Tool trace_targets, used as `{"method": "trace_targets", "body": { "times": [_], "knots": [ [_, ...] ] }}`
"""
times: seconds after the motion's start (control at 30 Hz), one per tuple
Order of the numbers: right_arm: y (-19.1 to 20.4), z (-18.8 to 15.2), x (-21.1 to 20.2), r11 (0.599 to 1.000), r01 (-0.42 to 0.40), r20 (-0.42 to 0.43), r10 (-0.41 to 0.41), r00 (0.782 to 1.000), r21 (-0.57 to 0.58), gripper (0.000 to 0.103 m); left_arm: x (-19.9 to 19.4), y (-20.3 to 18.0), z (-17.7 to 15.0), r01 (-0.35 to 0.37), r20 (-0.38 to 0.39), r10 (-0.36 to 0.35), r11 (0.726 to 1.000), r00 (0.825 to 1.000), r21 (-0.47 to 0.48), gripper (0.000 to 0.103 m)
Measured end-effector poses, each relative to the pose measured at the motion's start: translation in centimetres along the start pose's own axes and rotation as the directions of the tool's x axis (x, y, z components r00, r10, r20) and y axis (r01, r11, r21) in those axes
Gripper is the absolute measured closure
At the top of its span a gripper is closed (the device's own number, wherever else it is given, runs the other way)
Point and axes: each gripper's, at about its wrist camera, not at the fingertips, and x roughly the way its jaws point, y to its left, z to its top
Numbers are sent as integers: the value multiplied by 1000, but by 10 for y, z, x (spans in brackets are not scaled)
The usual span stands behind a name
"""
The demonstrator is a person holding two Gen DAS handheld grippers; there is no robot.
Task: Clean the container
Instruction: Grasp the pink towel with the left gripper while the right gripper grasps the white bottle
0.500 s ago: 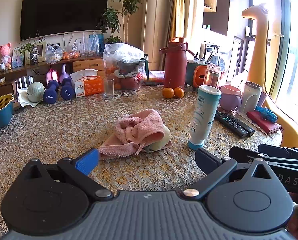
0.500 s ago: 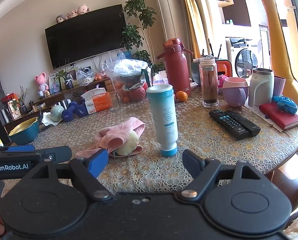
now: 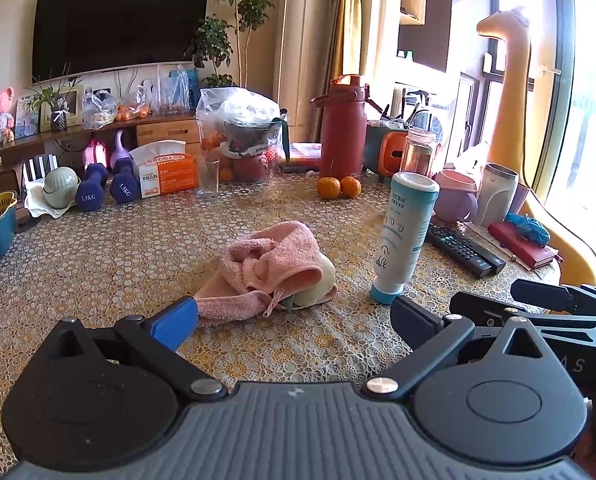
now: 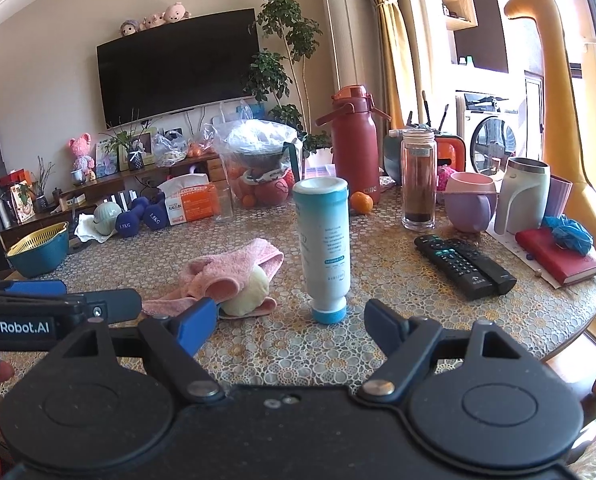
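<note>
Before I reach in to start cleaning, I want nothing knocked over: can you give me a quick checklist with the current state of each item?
1. Left hand-held gripper open and empty: ok.
2. Right hand-held gripper open and empty: ok.
3. White bottle standing, resting on its blue cap: ok, though it looks easy to tip.
4. Pink towel within view and free to grasp: ok.
5. Pale round container uncovered: not ok, the towel is draped partly over it.
6. Whether the container is dirty: cannot tell.
</note>
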Motion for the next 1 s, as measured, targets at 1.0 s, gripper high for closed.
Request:
{"method": "trace_targets", "body": {
  "times": [1.0],
  "knots": [
    [-50, 9, 96, 979, -95, -120, 74, 990, -183, 23, 224, 9, 41, 110, -345, -55, 984, 937, 140, 0]
  ]
}}
